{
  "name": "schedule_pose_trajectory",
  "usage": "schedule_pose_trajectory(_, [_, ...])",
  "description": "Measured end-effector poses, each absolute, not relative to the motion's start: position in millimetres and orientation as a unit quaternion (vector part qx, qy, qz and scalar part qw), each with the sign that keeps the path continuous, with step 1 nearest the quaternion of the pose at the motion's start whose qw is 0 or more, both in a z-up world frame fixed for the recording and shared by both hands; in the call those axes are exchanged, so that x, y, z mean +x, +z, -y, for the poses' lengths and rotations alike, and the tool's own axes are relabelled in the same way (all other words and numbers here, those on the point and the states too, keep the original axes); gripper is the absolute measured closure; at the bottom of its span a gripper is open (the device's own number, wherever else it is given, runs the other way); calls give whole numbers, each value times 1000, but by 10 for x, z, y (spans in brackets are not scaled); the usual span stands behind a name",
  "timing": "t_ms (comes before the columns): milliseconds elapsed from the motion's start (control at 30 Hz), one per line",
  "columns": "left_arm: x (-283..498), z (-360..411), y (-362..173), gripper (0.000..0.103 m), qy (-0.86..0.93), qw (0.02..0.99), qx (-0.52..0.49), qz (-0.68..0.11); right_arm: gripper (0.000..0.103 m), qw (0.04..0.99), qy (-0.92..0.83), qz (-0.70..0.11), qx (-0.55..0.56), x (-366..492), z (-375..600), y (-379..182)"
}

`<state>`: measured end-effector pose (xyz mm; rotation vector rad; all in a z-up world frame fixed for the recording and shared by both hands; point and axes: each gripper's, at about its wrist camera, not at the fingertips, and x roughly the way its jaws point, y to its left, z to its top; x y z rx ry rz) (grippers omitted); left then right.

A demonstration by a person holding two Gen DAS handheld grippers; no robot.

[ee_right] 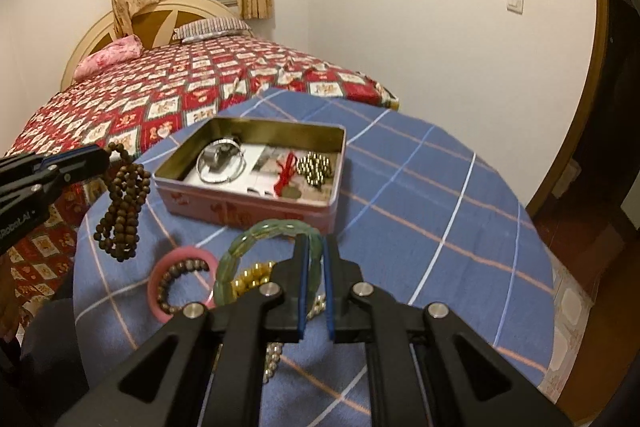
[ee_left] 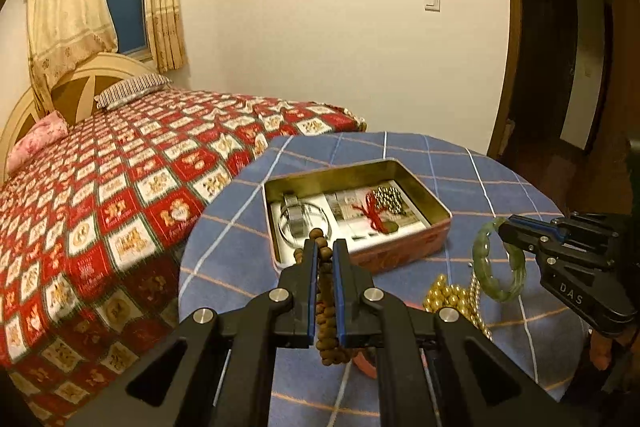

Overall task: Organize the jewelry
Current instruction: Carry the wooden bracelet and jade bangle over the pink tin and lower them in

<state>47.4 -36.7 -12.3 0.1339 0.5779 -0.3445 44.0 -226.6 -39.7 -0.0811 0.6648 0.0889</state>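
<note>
Left gripper [ee_left: 325, 247] is clamped on the brown bead string [ee_right: 122, 203], hanging clear of the round table's [ee_right: 420, 187] left edge. Right gripper [ee_right: 316, 247] pinches the green bangle [ee_right: 248, 247], apparently lifted, near the front edge. The open tin [ee_right: 248, 205] sits mid-table.

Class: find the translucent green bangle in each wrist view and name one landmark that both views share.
Left wrist view: the translucent green bangle is at the right, held up by the right tool.
Right wrist view: the bangle is at lower centre, between the tool's own fingers.
Shared landmark: the open rectangular tin box beyond it.
</note>
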Motion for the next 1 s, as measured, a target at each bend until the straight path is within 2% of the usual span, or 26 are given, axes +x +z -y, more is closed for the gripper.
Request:
schedule_pose_trajectory(433, [896, 480, 149, 97, -156, 951, 98, -250, 94, 951, 45, -299, -60, 825, 2190, -152])
schedule_pose_trajectory(1000, [1519, 740, 74, 97, -149, 947, 124, -258, 94, 950, 39, -302, -70, 1357, 2137, -175])
